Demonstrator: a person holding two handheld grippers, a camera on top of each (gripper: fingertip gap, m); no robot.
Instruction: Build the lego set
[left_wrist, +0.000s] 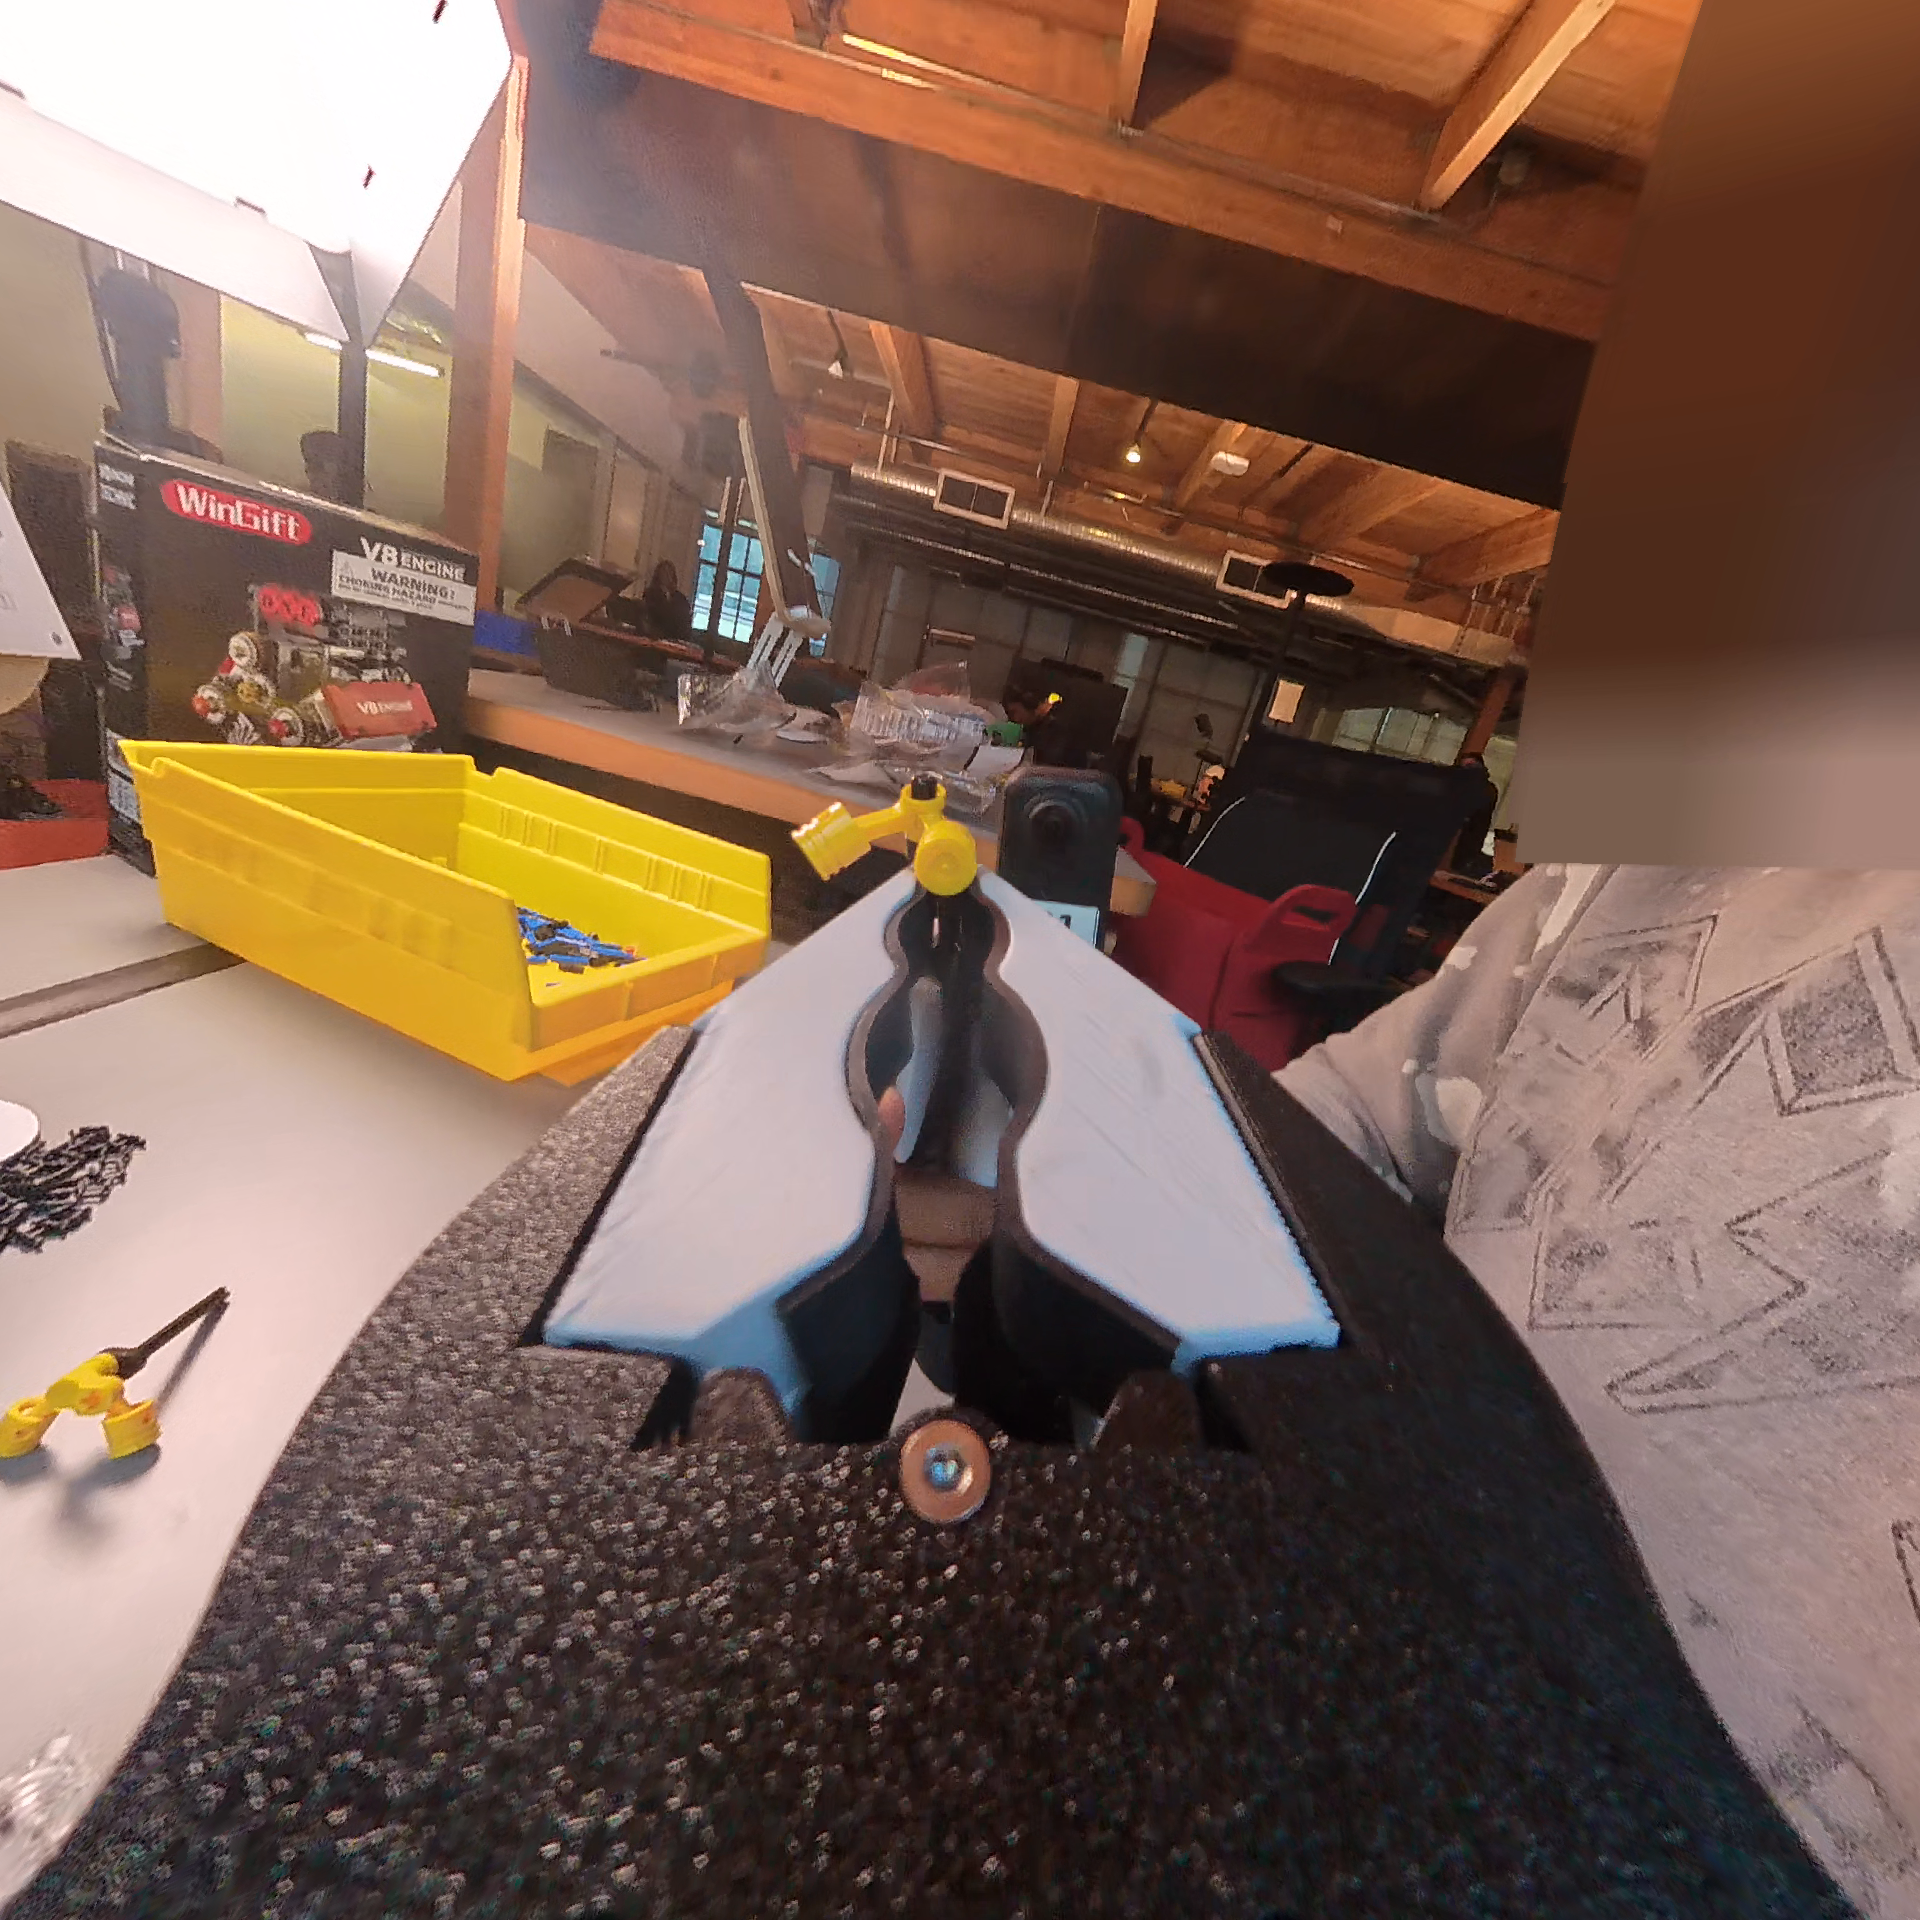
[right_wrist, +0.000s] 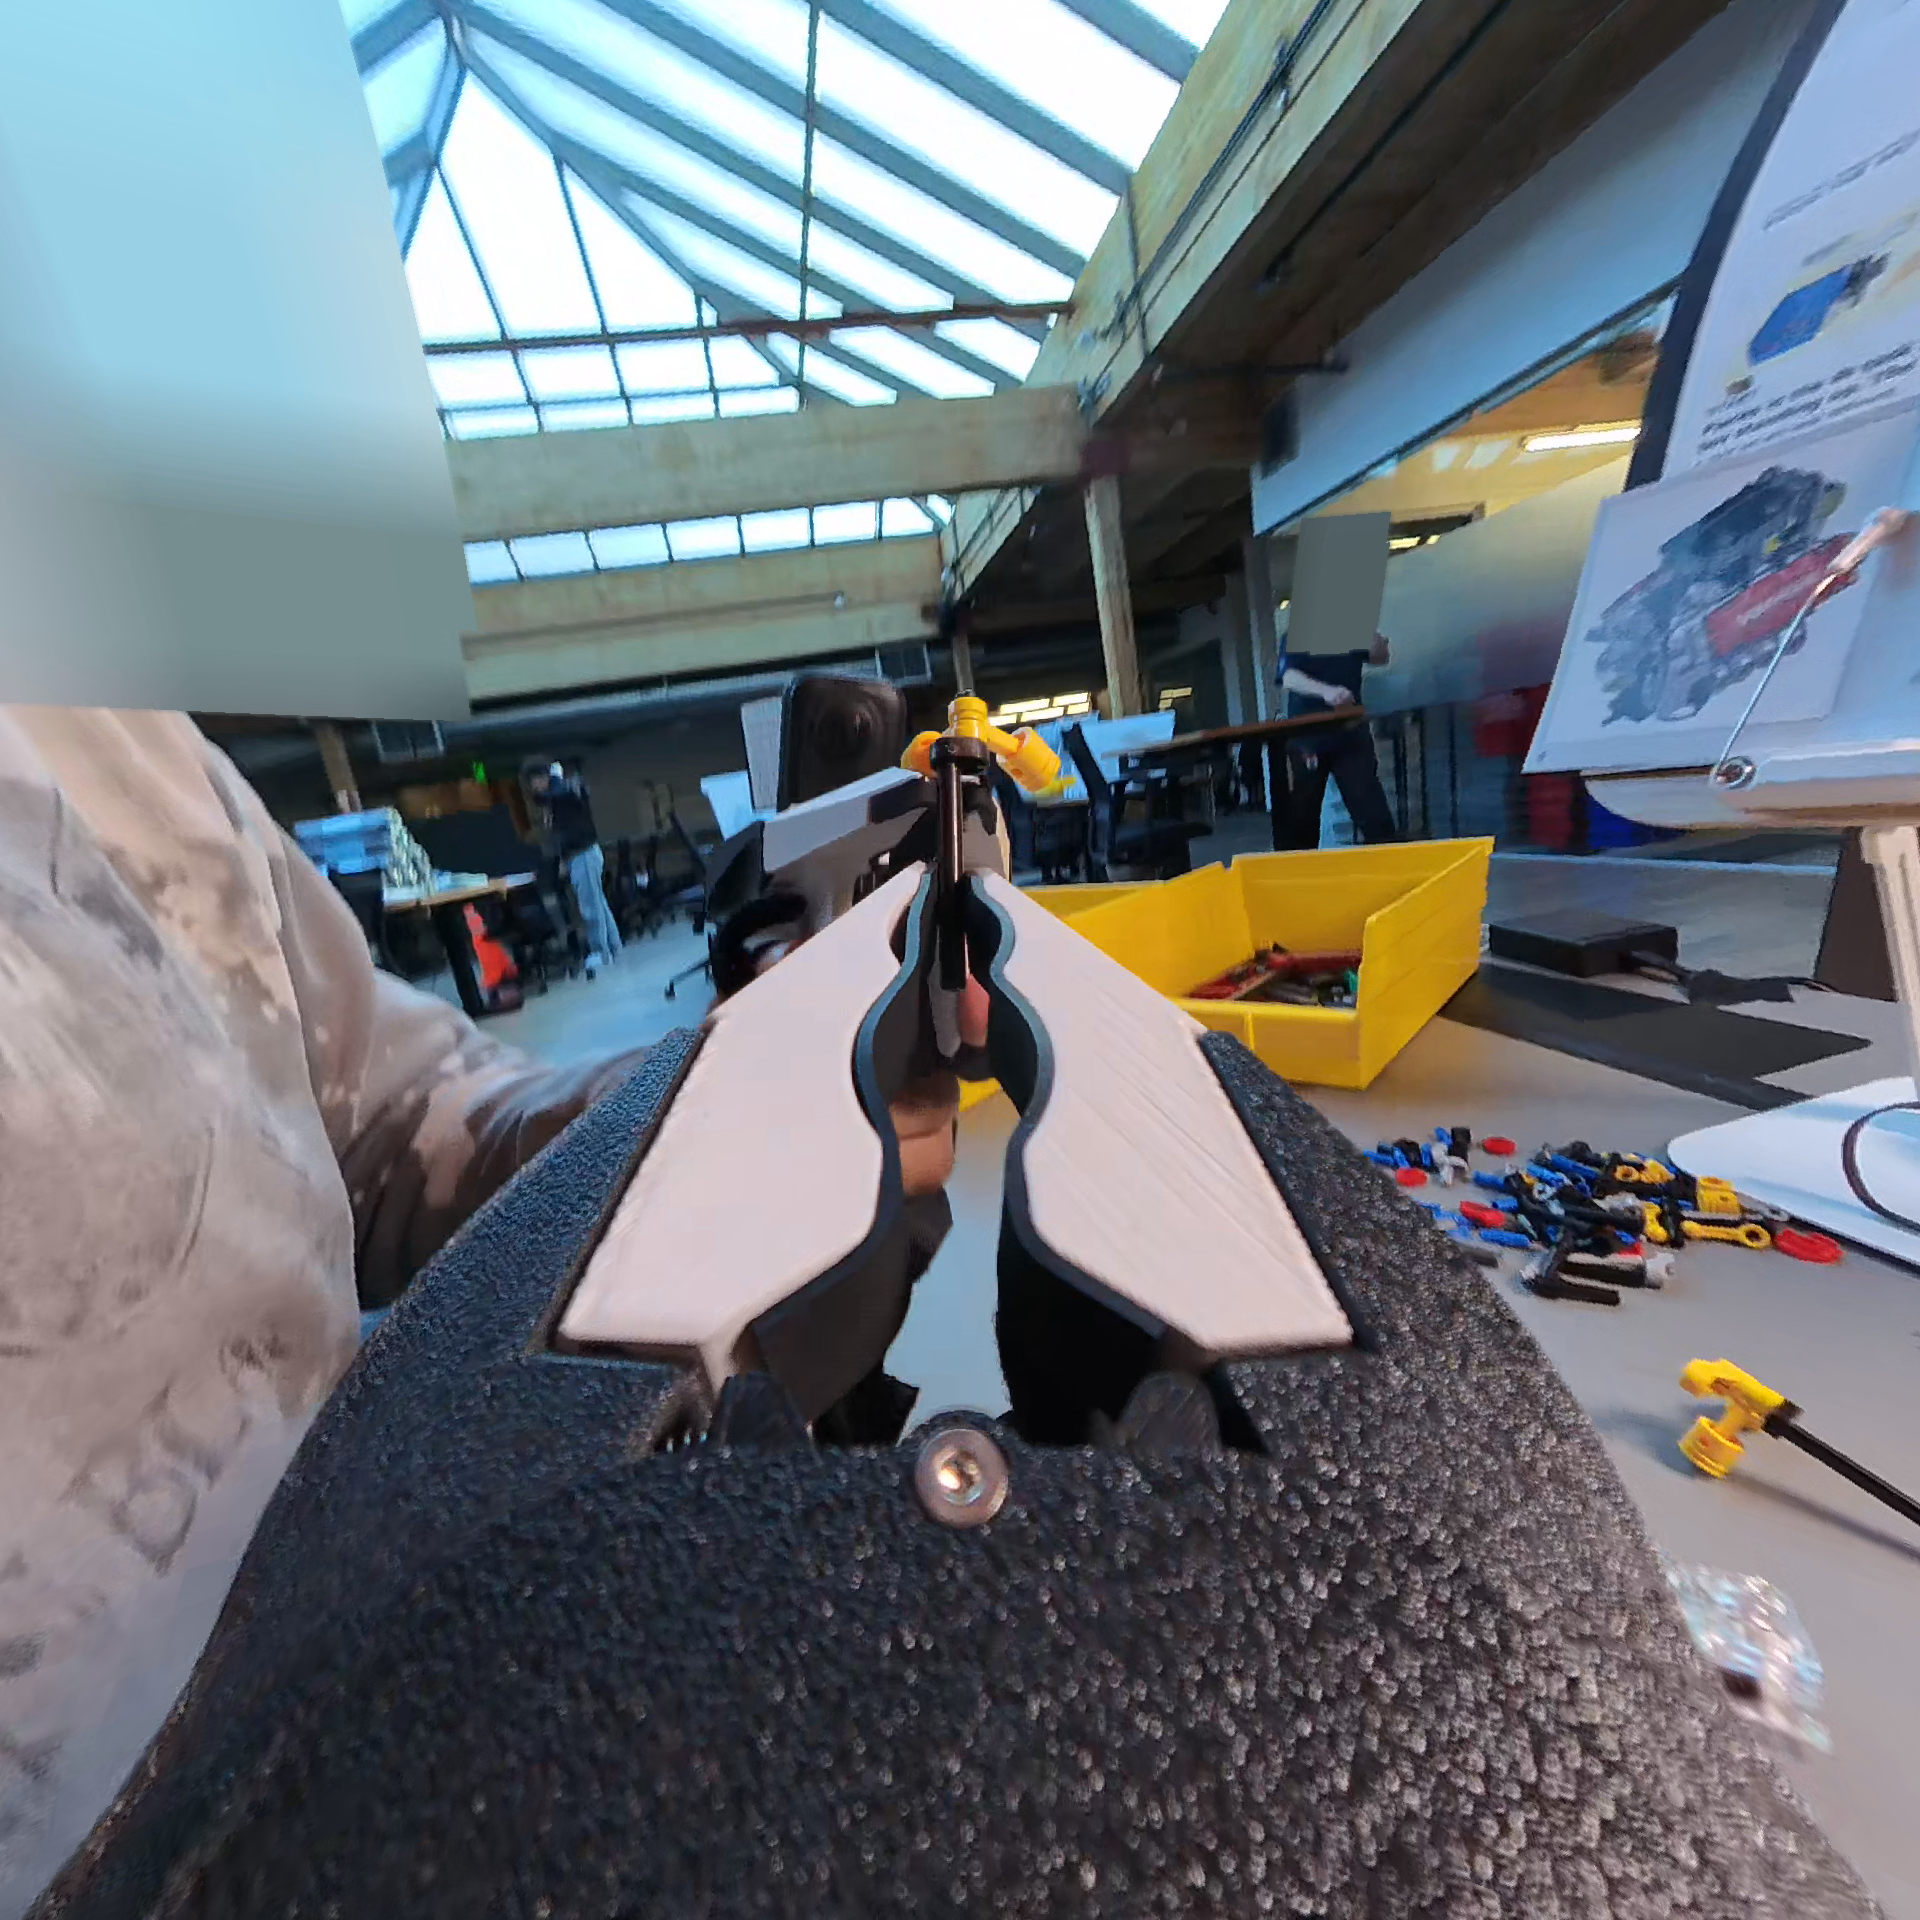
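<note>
- Yellow plastic connector pieces (left_wrist: 914, 831) sit on a thin black axle (right_wrist: 951, 883), held up in the air between two handheld grippers, above the grey worktop (left_wrist: 312, 1143).
- Left gripper (left_wrist: 940, 904): its pale fingers (left_wrist: 790, 1091) are closed together at the tips, clamped on the yellow assembly just below one round yellow piece.
- Right gripper (right_wrist: 951, 904): its fingers (right_wrist: 1132, 1091) are pressed together on the black axle, which stands upright, with the yellow pieces at its top end.
- In the right wrist view the left gripper meets the same assembly from the far side.
- A person's grey patterned sleeve (left_wrist: 1662, 1195) fills the side of each view.
- On the worktop stands a yellow bin (left_wrist: 416, 894) with small blue parts inside; behind it stands a black printed box (left_wrist: 281, 613).
- A second yellow bin (right_wrist: 1351, 935) holds red and dark parts.
- A scatter of small blue, black, red and yellow parts (right_wrist: 1579, 1195) lies near a white stand holding printed instruction sheets (right_wrist: 1745, 603).
- Another yellow-and-axle assembly (left_wrist: 94, 1392) lies loose on the worktop, well apart from both grippers.
- A pile of small black parts (left_wrist: 62, 1174) lies at the worktop's edge.
</note>
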